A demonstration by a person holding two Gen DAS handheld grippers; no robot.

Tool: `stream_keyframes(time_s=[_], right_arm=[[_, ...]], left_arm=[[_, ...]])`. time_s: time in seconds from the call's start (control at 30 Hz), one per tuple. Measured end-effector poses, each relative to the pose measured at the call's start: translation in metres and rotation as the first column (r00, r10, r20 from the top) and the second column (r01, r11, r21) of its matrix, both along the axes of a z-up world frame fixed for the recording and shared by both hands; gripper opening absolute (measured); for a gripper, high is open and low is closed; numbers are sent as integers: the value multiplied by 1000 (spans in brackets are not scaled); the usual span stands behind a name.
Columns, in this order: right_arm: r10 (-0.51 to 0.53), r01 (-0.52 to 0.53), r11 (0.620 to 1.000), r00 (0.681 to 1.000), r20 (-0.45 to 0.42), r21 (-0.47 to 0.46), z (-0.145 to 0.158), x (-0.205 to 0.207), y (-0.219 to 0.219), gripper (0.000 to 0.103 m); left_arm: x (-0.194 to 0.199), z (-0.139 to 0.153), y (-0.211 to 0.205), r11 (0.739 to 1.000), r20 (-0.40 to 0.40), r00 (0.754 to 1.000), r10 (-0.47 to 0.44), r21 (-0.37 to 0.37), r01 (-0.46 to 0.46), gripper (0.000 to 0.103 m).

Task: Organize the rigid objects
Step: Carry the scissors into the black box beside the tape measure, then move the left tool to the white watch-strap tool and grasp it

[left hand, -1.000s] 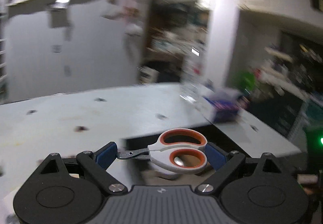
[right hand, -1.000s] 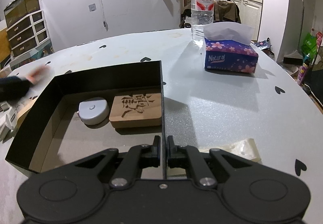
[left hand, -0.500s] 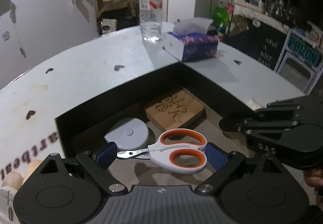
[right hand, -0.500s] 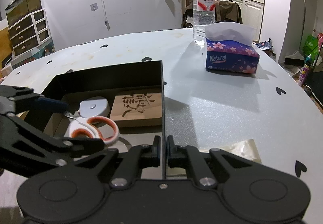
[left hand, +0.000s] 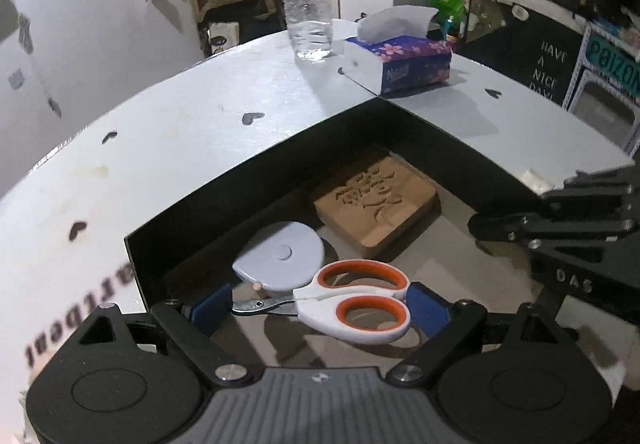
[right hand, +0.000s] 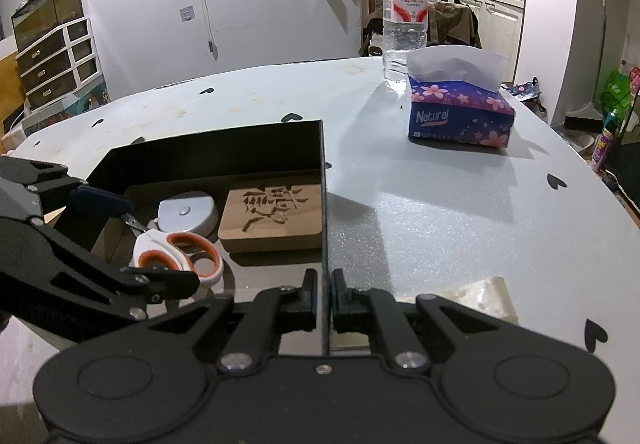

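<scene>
My left gripper is shut on white scissors with orange handle rings, held crosswise inside the black box, low over its floor. The scissors also show in the right wrist view. A white round tape measure and a carved wooden block lie in the box, just beyond the scissors. My right gripper is shut on the box's right wall at its near corner.
A water bottle and a purple tissue box stand on the white table at the far right. A pale translucent piece lies on the table near my right gripper.
My left gripper has swung in with the scissors from above the table and come down into the box, closer to the tape measure. The right gripper has stayed on the box wall.
</scene>
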State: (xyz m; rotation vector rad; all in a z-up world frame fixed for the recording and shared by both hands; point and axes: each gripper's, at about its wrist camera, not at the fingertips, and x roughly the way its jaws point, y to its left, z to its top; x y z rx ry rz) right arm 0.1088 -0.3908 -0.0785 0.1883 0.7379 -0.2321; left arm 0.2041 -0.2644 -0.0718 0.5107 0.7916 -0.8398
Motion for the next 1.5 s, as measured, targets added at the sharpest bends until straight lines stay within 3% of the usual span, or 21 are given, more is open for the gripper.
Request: stream_keyframes(time_s=[0.47, 0.57, 1.17, 1.3, 1.5], right_arm=[[3, -3, 1000, 1000, -2, 2, 0, 1, -1, 7], [2, -2, 1000, 1000, -2, 2, 0, 1, -1, 7], [0, 1, 1000, 1000, -2, 7, -1, 1, -3, 7], [1, -1, 1000, 1000, -2, 3, -1, 1, -2, 7], [1, -1, 1000, 1000, -2, 2, -1, 1, -2, 7]], left_arm=[[2, 1, 2, 1000, -11, 1000, 4, -23, -5, 95], [2, 3, 3, 999, -35, 999, -4, -48, 2, 101], [-27, 36, 30, 986, -7, 1000, 8, -164, -9, 103], [-35, 45, 47, 978, 12, 999, 44, -205, -40, 103], [-38, 52, 85, 950, 25, 984, 177, -264, -164, 103]])
